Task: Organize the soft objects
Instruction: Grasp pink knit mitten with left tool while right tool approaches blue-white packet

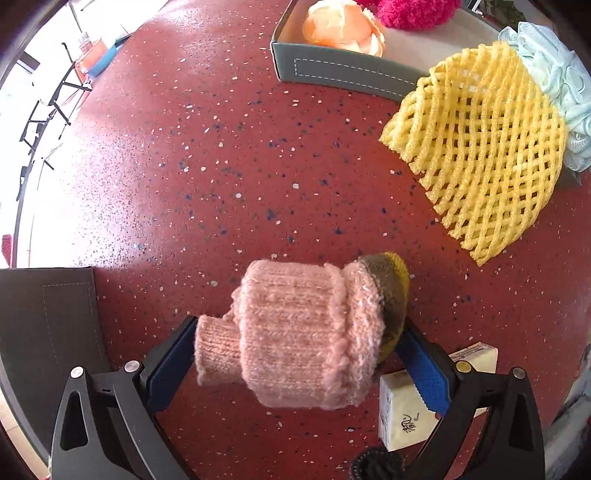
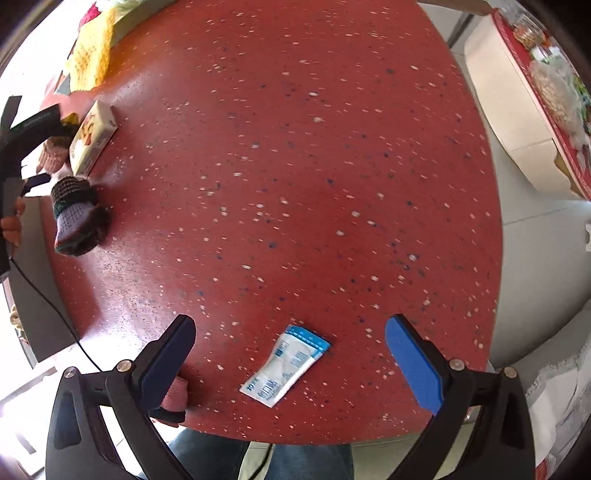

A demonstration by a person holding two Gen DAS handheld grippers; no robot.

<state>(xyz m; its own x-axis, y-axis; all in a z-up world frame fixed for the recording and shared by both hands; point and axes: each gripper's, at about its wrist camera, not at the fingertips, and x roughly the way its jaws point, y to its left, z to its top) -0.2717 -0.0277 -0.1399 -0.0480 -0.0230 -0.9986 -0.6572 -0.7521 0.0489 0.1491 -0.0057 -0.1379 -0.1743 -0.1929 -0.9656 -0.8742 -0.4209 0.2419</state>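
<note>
My left gripper (image 1: 295, 350) is shut on a pink knitted roll with a brown and yellow end (image 1: 306, 332) and holds it above the red table (image 1: 184, 166). A yellow foam net (image 1: 480, 147) lies half over the edge of a grey tray (image 1: 332, 70) at the back right. The tray holds a peach fabric flower (image 1: 343, 26), a magenta pom-pom (image 1: 417, 11) and a pale blue mesh puff (image 1: 554, 74). My right gripper (image 2: 291, 362) is open over a white and blue sachet (image 2: 284, 365). A dark striped knitted roll (image 2: 75, 218) lies at the far left in the right wrist view.
A cream tissue pack (image 1: 406, 410) lies on the table just right of the left gripper, and also shows in the right wrist view (image 2: 92, 136). A second dark grey tray (image 1: 48, 332) sits at the left. The table's front edge (image 2: 314, 439) is close under the right gripper.
</note>
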